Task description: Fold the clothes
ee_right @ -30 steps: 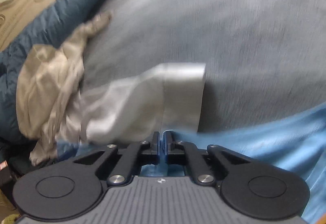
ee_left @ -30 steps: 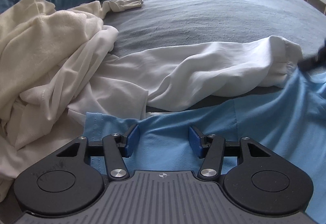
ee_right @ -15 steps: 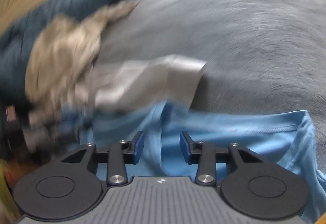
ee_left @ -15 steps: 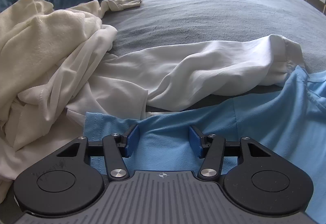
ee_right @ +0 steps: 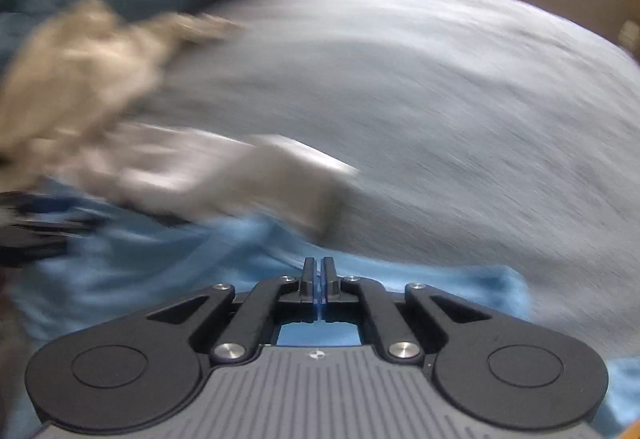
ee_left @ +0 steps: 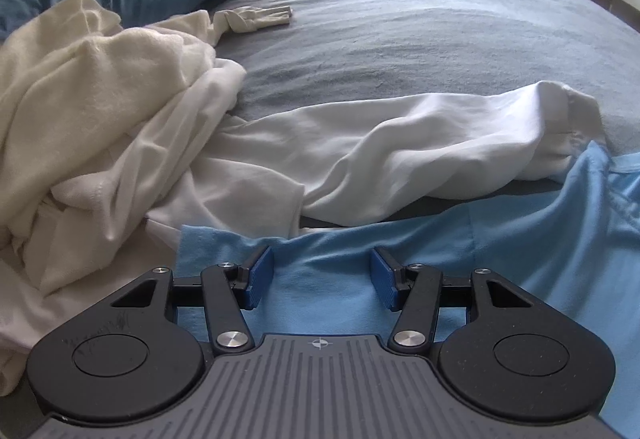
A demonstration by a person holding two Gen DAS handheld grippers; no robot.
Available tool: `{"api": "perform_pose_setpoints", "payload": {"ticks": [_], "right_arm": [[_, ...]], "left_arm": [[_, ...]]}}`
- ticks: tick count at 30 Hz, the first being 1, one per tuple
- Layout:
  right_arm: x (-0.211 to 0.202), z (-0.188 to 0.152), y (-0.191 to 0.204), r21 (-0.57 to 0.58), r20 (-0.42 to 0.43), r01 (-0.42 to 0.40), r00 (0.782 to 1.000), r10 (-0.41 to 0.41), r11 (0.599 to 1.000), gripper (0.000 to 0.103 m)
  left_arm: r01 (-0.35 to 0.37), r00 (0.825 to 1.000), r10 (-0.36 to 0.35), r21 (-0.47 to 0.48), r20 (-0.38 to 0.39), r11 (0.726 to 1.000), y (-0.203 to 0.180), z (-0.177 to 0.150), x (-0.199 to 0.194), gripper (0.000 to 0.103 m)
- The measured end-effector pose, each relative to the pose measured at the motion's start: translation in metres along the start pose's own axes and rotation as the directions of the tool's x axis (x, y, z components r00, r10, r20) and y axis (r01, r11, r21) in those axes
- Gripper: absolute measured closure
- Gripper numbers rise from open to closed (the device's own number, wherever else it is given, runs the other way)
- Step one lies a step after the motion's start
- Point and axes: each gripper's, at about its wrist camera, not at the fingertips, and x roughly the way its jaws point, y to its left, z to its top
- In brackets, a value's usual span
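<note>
Left wrist view: my left gripper stands half open over the blue shirt, pads not pressing, white clothes just ahead. My right gripper is closed; whether it pinches the blue shirt, I cannot tell.

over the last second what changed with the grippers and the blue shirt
The right gripper opened, shifted along the blue shirt and snapped shut again; whether it pinches cloth is too blurred to tell. The shirt's right side now lies bunched up against the white sleeve. The left gripper stayed open over the shirt's edge, and the cream pile did not move.
</note>
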Motion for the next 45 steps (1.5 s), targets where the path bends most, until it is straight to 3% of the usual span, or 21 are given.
{"api": "perform_pose_setpoints", "payload": {"ticks": [2,4,7,8,10,11,14,18,20,22,24,27,32,39,45], "right_arm": [[0.012,0.003,0.026,-0.098,-0.002,-0.071,0.997,0.071,0.993,0.099],[0.032,-0.001,0.046,-0.181,-0.058,-0.116,0.993,0.107,0.977,0.100],[0.061,-0.016,0.040,-0.269,-0.120,0.009,0.992,-0.043,0.963,0.103],[0.059,-0.017,0.028,-0.228,-0.103,0.030,0.993,-0.055,0.973,0.103],[0.050,-0.011,0.007,-0.156,-0.084,0.177,0.978,-0.192,0.972,0.099],[0.043,-0.007,0.000,-0.128,-0.066,0.189,0.978,-0.198,0.974,0.099],[0.025,0.008,0.006,-0.066,-0.012,0.073,0.997,-0.074,0.995,0.098],[0.047,0.017,0.064,-0.155,-0.024,-0.127,0.992,0.125,0.980,0.098],[0.074,0.017,0.080,-0.153,-0.064,-0.164,0.986,0.156,0.975,0.098],[0.103,0.015,0.075,-0.130,-0.078,-0.090,0.994,0.080,0.987,0.103],[0.108,0.021,0.053,0.004,-0.021,-0.067,0.998,0.067,0.998,0.103],[0.086,0.030,0.032,0.127,0.048,-0.024,0.999,0.018,0.992,0.099],[0.012,0.012,0.017,0.148,0.093,0.018,0.995,-0.032,0.989,0.098],[-0.063,-0.049,-0.026,0.198,-0.012,0.176,0.984,-0.177,0.964,0.097],[-0.086,-0.109,-0.046,0.263,-0.070,0.252,0.968,-0.242,0.931,0.097]], "left_arm": [[-0.008,1.000,0.008,-0.012,-0.003,1.000,0.002,0.000,0.002,0.049],[-0.012,1.000,0.012,-0.029,-0.004,1.000,0.005,0.000,0.002,0.049],[-0.009,1.000,0.009,-0.071,-0.007,0.997,0.012,-0.001,0.005,0.049],[-0.006,1.000,0.005,-0.087,-0.007,0.996,0.016,-0.001,0.005,0.049],[0.001,1.000,-0.002,-0.109,-0.007,0.994,0.020,-0.001,0.007,0.048],[0.005,1.000,-0.005,-0.116,-0.007,0.993,0.021,-0.001,0.007,0.048],[0.001,1.000,-0.001,-0.109,-0.002,0.994,0.020,-0.002,0.007,0.048],[-0.009,1.000,0.009,-0.109,0.003,0.994,0.020,-0.003,0.007,0.047],[-0.010,1.000,0.011,-0.113,0.007,0.994,0.020,-0.005,0.008,0.047],[-0.005,1.000,0.007,-0.120,0.012,0.993,0.022,-0.006,0.008,0.045],[0.003,1.000,-0.001,-0.132,0.017,0.991,0.025,-0.007,0.009,0.045],[0.015,1.000,-0.013,-0.146,0.019,0.989,0.027,-0.006,0.008,0.045],[0.041,0.999,-0.037,-0.161,0.028,0.986,0.031,-0.001,-0.002,0.045],[0.040,0.997,-0.031,-0.118,0.077,0.992,0.021,0.003,-0.029,0.045],[0.058,0.991,-0.053,-0.035,0.120,0.998,-0.013,0.006,-0.054,0.045]]}}
